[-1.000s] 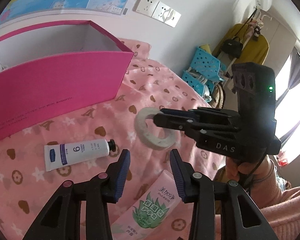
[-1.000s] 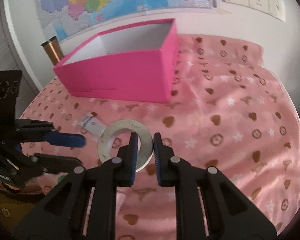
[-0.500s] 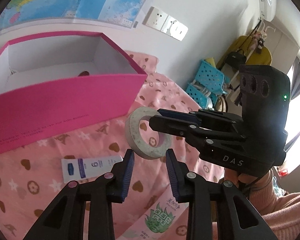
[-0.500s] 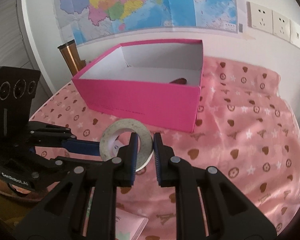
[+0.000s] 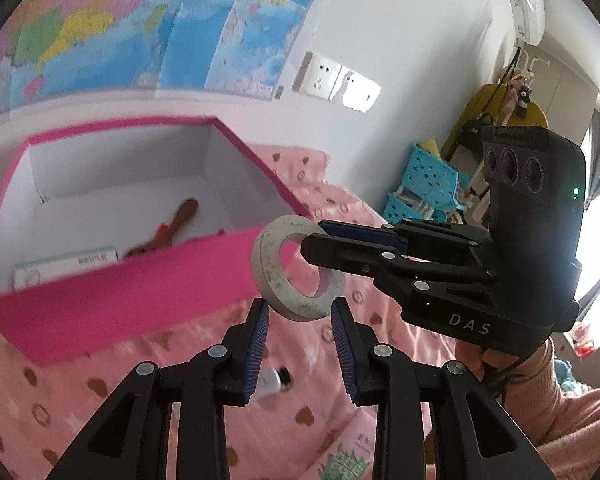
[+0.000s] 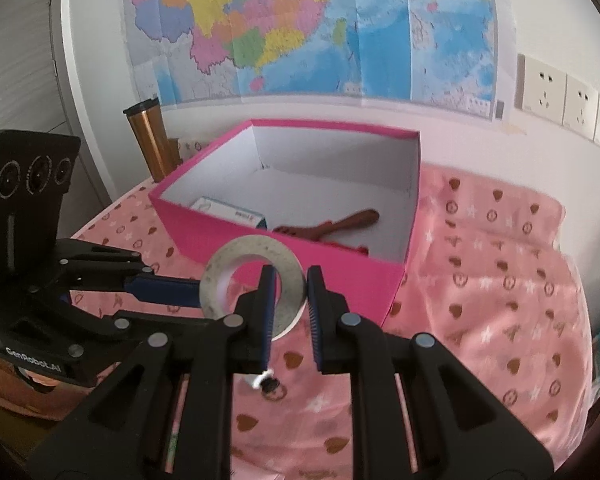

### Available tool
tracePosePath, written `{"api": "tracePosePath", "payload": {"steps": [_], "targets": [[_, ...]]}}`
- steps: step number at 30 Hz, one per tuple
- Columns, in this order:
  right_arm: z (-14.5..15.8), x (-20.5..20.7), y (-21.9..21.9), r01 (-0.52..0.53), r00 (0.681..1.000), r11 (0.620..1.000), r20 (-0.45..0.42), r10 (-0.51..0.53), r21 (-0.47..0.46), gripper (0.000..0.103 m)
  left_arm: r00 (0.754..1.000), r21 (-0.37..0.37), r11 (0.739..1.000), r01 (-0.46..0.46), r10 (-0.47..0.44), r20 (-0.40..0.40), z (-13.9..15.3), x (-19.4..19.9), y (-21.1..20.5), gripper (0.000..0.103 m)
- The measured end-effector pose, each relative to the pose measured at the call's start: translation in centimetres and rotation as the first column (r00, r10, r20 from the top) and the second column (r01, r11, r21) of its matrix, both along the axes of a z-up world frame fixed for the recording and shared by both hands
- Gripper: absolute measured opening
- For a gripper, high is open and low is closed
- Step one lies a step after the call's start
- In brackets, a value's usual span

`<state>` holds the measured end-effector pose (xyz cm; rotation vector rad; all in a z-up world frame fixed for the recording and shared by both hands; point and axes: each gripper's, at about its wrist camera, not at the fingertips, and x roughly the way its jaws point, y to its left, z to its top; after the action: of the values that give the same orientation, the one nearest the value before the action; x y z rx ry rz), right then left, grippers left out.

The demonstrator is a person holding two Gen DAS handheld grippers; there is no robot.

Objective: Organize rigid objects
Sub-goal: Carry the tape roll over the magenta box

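A grey-white tape roll [image 5: 268, 276] [image 6: 216, 276] hangs in the air just in front of the open pink box [image 5: 140, 292] [image 6: 340, 272]. My right gripper [image 6: 290, 280] [image 5: 312, 238] is shut on its rim, with one finger through the hole. My left gripper [image 5: 300, 312] [image 6: 204, 306] is shut too, its tips flanking the roll's lower edge. Inside the box lie a brown wooden utensil [image 5: 180, 216] [image 6: 352, 220] and a small white carton [image 5: 64, 264] [image 6: 228, 210].
Below the grippers, on the pink patterned cloth [image 6: 480, 320], lie a white tube with a black cap [image 5: 272, 378] [image 6: 266, 382] and a green-printed tube [image 5: 340, 464]. A copper flask [image 6: 152, 136] stands behind the box. Blue baskets [image 5: 424, 184] are off to the right.
Both grippers have risen and moved toward the box, lifting the tape roll off the cloth. The left jaws narrowed around the roll's edge. The box's inside has come into view.
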<state>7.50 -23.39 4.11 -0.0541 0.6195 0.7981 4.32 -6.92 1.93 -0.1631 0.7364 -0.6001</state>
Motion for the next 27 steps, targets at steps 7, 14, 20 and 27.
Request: {"api": "tracePosePath", "payload": {"steps": [7,14,20,27], "targets": [[1.5,2.0,0.5,-0.004,1.0,1.0,0.023,0.003,0.005,0.017,0.999,0.03,0.999,-0.025,0.024,0.037,1.5,1.7,0.2,0.032],[2.1,4.0,1.4,-0.002,0.999,1.0,0.035,0.002,-0.013,0.017,0.998,0.036,0.998,-0.049,0.048,0.039,2.1,3.8,0.8,0.032],[1.6,5.7,2.2,0.006,1.0,0.999,0.019,-0.005,-0.037,0.017,0.998,0.023,0.998,-0.057,0.057,0.003,1.5,5.7,1.2,0.032],[0.7,7.3,2.6,0.013,1.0,0.998,-0.009,-0.014,-0.055,0.017,0.998,0.036,0.997,-0.066,0.066,-0.012,1.2,7.2,0.9,0.032]]}}
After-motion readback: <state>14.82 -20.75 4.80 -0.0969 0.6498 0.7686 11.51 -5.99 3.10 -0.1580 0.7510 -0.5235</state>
